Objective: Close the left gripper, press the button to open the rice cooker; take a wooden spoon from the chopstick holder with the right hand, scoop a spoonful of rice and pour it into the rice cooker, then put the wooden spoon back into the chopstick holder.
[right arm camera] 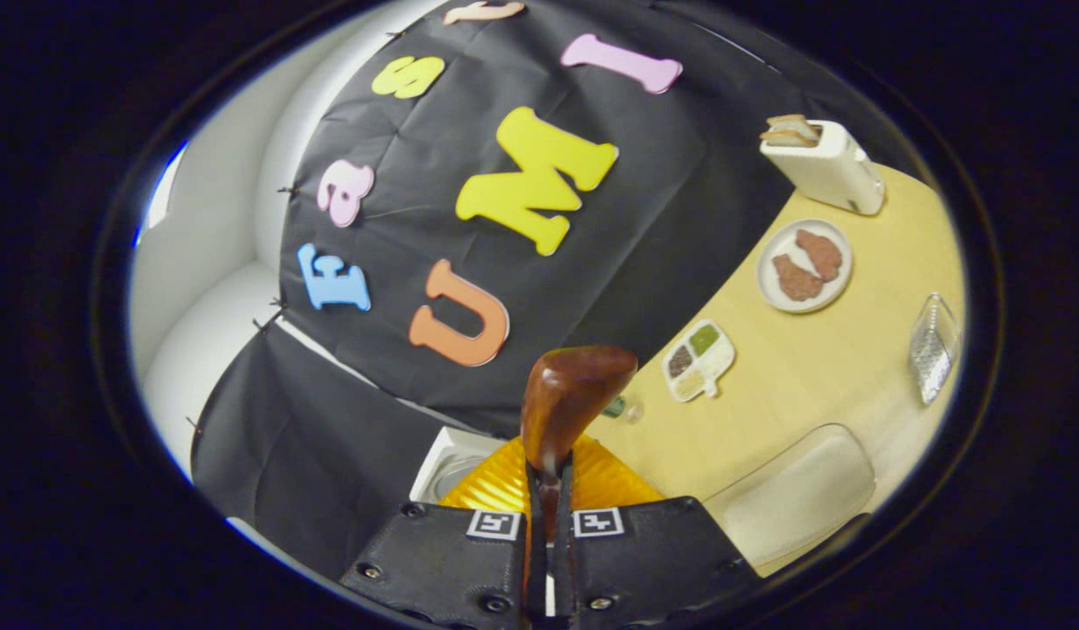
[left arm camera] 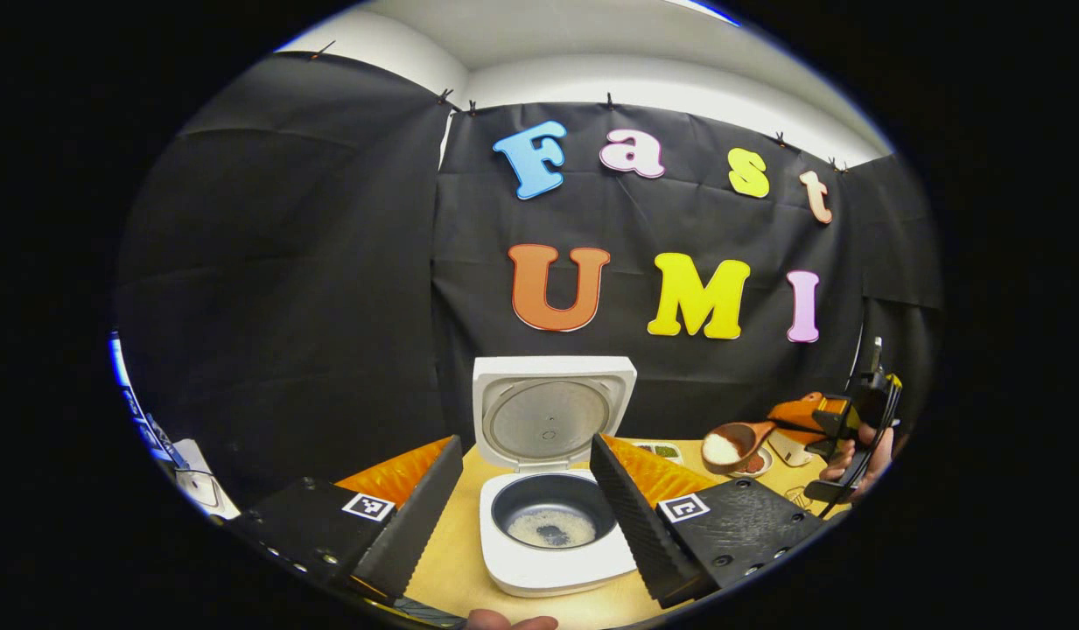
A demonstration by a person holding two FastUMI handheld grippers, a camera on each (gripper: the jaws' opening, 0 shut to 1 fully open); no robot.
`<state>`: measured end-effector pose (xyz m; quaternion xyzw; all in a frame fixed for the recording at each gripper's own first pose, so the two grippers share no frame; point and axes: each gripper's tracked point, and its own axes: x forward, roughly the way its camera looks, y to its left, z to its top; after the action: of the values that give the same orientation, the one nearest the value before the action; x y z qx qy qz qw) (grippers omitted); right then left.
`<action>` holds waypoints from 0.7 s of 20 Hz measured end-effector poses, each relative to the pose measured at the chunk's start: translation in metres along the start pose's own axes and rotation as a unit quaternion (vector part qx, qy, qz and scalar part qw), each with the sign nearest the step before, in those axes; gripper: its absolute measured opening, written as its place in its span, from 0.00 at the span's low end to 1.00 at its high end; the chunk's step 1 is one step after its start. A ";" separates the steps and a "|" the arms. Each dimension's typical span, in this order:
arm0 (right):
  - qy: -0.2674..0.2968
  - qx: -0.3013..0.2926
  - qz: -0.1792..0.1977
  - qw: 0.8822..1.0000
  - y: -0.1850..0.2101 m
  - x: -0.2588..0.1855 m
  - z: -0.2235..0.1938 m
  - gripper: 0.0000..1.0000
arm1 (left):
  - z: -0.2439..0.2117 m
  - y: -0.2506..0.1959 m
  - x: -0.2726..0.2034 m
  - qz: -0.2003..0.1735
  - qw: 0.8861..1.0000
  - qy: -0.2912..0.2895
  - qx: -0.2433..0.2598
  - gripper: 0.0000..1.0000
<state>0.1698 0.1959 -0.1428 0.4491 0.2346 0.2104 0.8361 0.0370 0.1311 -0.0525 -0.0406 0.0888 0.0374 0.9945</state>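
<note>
My left gripper (left arm camera: 526, 503) has its two fingers spread wide apart, and they hold nothing. Between them I see the rice cooker (left arm camera: 552, 525) on the wooden table (left arm camera: 451, 560). Its lid (left arm camera: 552, 411) stands straight up at the back, and the dark pot inside has a thin layer of rice (left arm camera: 552, 528) at the bottom. To the right of the rice cooker, up in the air, is the wooden spoon (left arm camera: 739, 444). Its long handle runs almost flat, left to right. The bowl end points toward the rice cooker and faces up, with a heap of white rice in it. My right gripper (right arm camera: 550, 490) has its fingers pressed close together, pinching the spoon's handle. In the right gripper view the wooden spoon (right arm camera: 567, 398) points straight away from me, and I see the brown back of its bowl. Beyond the spoon on the table (right arm camera: 810, 376) are a small tray (right arm camera: 698, 359) with two dips, a plate (right arm camera: 804, 265) with brown food, and a white toaster (right arm camera: 823, 166) with bread in it. A corner of the rice cooker (right arm camera: 447, 468) peeks out to the left of the spoon.
</note>
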 end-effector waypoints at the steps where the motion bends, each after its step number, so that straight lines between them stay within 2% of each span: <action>1: 0.012 -0.010 0.005 1.000 0.010 0.015 -0.011 0.08 | -0.001 0.003 -0.002 -0.001 1.000 0.000 -0.001 0.94; 5: 0.057 -0.056 0.000 0.997 0.026 0.072 -0.057 0.08 | -0.006 0.029 -0.011 0.019 1.000 -0.004 0.003 0.94; 7: 0.072 -0.096 -0.008 0.993 0.031 0.093 -0.078 0.08 | -0.012 0.034 -0.012 0.023 1.000 0.005 -0.021 0.94; 10: 0.087 -0.170 -0.032 0.981 0.026 0.115 -0.104 0.09 | -0.019 0.043 -0.014 0.027 0.999 0.011 -0.031 0.94; 14: 0.104 -0.227 -0.054 0.967 0.017 0.126 -0.127 0.09 | -0.030 0.059 -0.015 0.042 0.998 0.018 -0.035 0.94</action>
<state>0.1942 0.3584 -0.2160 0.2102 0.2903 0.2583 0.8971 0.0122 0.1859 -0.0831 -0.0720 0.1071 0.0815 0.9883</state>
